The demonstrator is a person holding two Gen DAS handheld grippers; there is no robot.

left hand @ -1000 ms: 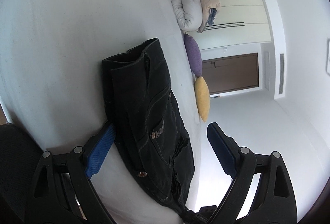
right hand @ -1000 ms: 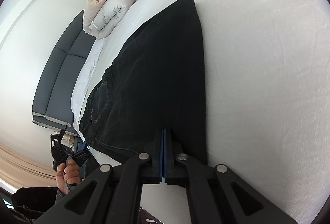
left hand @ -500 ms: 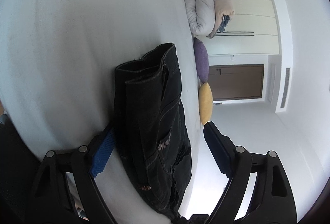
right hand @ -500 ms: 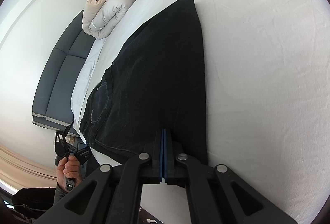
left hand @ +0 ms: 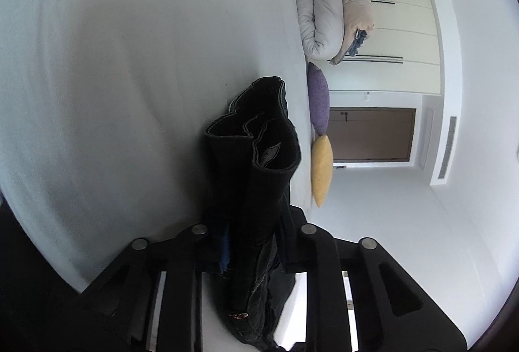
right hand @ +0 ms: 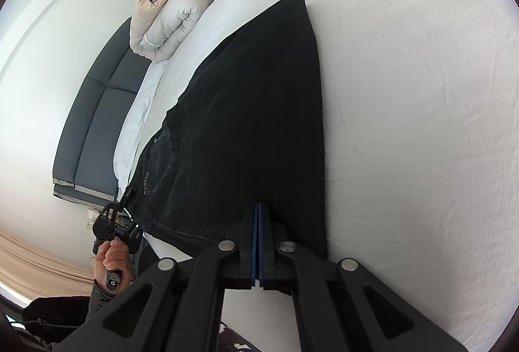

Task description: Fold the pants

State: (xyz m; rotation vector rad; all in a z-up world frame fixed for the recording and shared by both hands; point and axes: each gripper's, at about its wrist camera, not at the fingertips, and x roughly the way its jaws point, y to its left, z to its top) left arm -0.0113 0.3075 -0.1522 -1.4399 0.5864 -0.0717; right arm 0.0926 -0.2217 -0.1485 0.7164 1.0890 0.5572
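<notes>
**Black denim pants pinched at both ends on a white bed**

A pair of black denim pants (right hand: 246, 125) lies spread flat on a bed covered by a white sheet (right hand: 405, 92), running in the right wrist view from the hem end at 6 o'clock up to a point near 12 o'clock. The right gripper (right hand: 257, 241), black with blue pads, has its fingers pressed together on the hem edge of the pants. At 8 o'clock in that view a hand (right hand: 113, 258) holds the left gripper (left hand: 249, 251) at the waistband. In the left wrist view its jaws are closing, with bunched waistband fabric standing up between them and filling the gap. Past the pants, at 1 o'clock in the left view, a rolled grey and beige duvet (left hand: 327, 8) rests on the bed, with a purple cushion (left hand: 318, 99) and a yellow cushion (left hand: 321, 170) along the edge at 3 o'clock. A brown wooden door (left hand: 373, 134) stands beyond them
</notes>
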